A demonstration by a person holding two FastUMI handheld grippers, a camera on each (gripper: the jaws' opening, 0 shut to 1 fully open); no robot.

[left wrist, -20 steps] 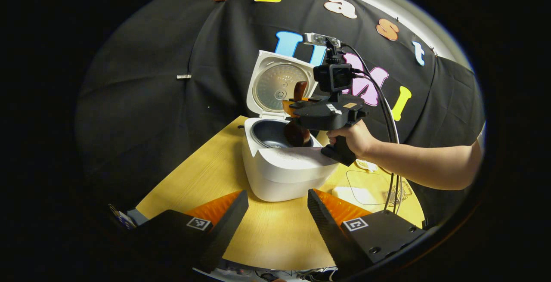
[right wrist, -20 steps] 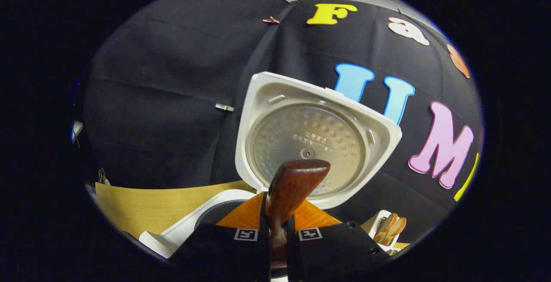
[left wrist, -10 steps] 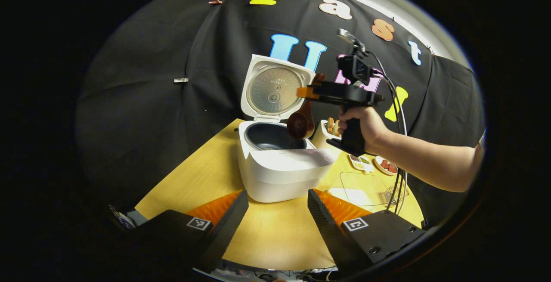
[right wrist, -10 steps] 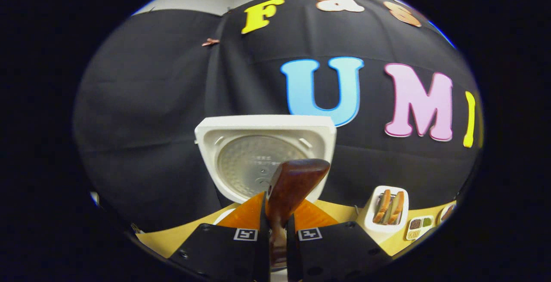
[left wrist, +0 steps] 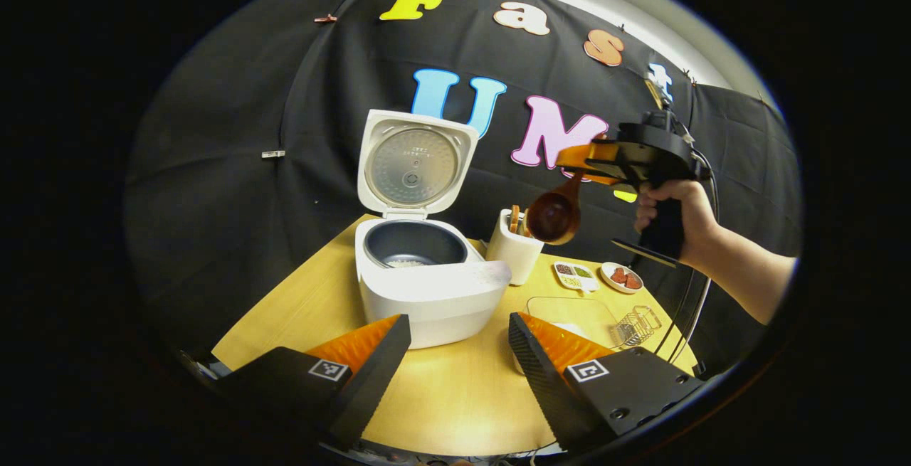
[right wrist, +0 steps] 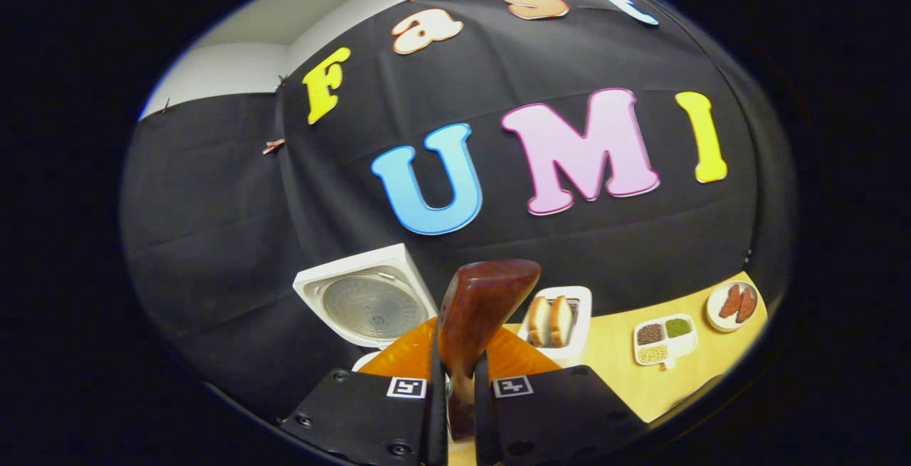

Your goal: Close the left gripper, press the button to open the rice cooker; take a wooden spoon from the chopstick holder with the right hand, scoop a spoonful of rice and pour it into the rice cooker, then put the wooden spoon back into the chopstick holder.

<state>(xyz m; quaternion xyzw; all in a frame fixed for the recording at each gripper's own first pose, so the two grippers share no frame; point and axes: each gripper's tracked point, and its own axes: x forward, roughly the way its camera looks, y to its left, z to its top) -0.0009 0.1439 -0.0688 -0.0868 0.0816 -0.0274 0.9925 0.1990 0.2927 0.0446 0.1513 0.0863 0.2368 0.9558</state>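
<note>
The white rice cooker (left wrist: 427, 288) stands on the wooden table (left wrist: 455, 395) with its lid (left wrist: 416, 163) raised; a little rice lies in the dark inner pot (left wrist: 411, 245). To its right is the white chopstick holder (left wrist: 514, 249) with wooden utensils in it. A hand holds my right gripper (left wrist: 578, 166) high above and right of the holder, shut on the wooden spoon's handle (right wrist: 480, 309). The spoon's bowl (left wrist: 554, 217) hangs just above the holder. My left gripper (left wrist: 459, 352) is open, low in front of the cooker, holding nothing.
A divided dish (left wrist: 576, 275) and a small round plate (left wrist: 621, 277) sit right of the holder. Nearer, a clear container (left wrist: 569, 309) and a little wire basket (left wrist: 635, 324) stand by the table's right edge. A forearm (left wrist: 740, 274) and cables reach in from the right.
My right gripper has lifted the spoon out of the cooker pot and carried it right, to above the chopstick holder. The left gripper stays open and has drifted slightly.
</note>
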